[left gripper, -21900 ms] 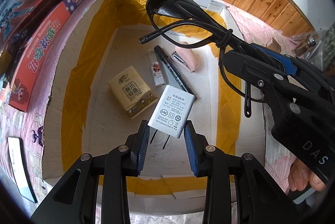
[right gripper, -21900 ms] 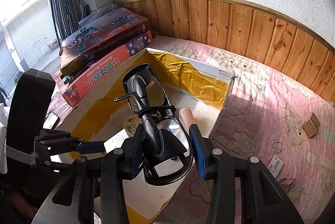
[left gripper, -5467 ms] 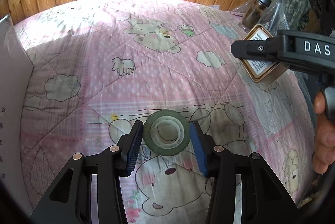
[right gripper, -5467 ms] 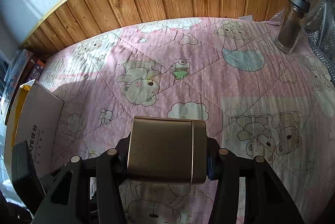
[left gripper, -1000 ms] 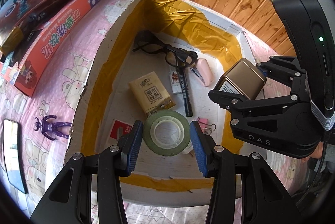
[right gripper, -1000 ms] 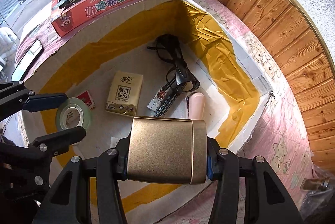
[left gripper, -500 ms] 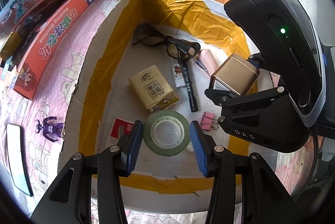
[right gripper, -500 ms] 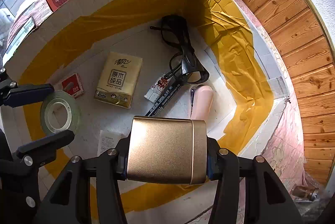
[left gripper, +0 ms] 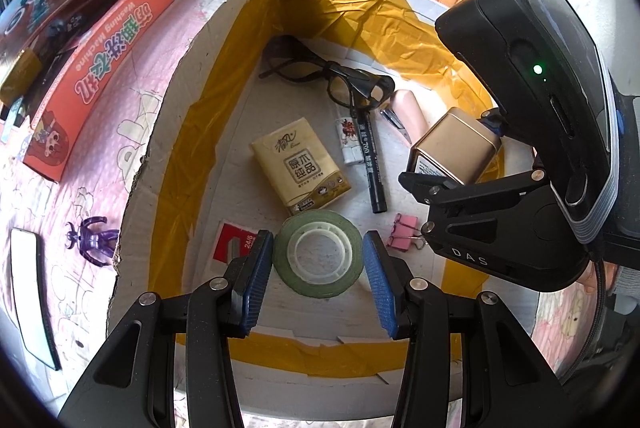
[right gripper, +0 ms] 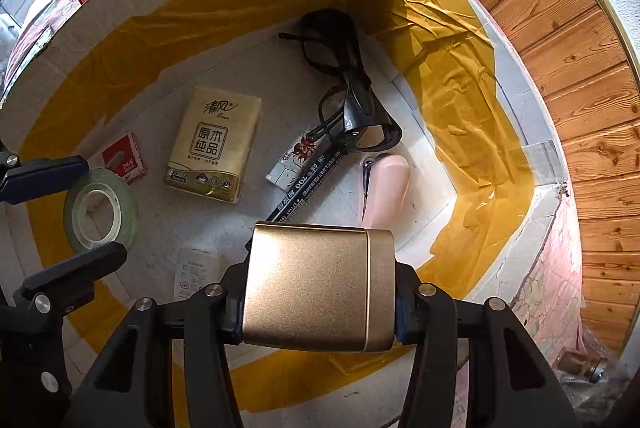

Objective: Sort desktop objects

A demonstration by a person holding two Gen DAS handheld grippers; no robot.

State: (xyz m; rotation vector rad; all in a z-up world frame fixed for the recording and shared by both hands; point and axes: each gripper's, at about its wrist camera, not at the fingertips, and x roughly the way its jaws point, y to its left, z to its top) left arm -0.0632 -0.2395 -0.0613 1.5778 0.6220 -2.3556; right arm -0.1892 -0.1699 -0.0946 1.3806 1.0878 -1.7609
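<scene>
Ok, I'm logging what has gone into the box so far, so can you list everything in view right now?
cardboard box: 1, white, yellow-taped, on the pink quilt
tape roll: 1, green, between the left fingers, over the box
tin: 1, gold, in the right gripper
tissue pack: 1, gold, box floor
glasses: 1, black, box rear
marker: 1, black, beside the tissues
stapler: 1, pink, box floor
staple box: 1, red, box floor
binder clip: 1, pink, box floor
toy boxes: 2, red, outside the box
figurine: 1, purple, on the quilt
left gripper: 1, black
right gripper: 1, black
</scene>
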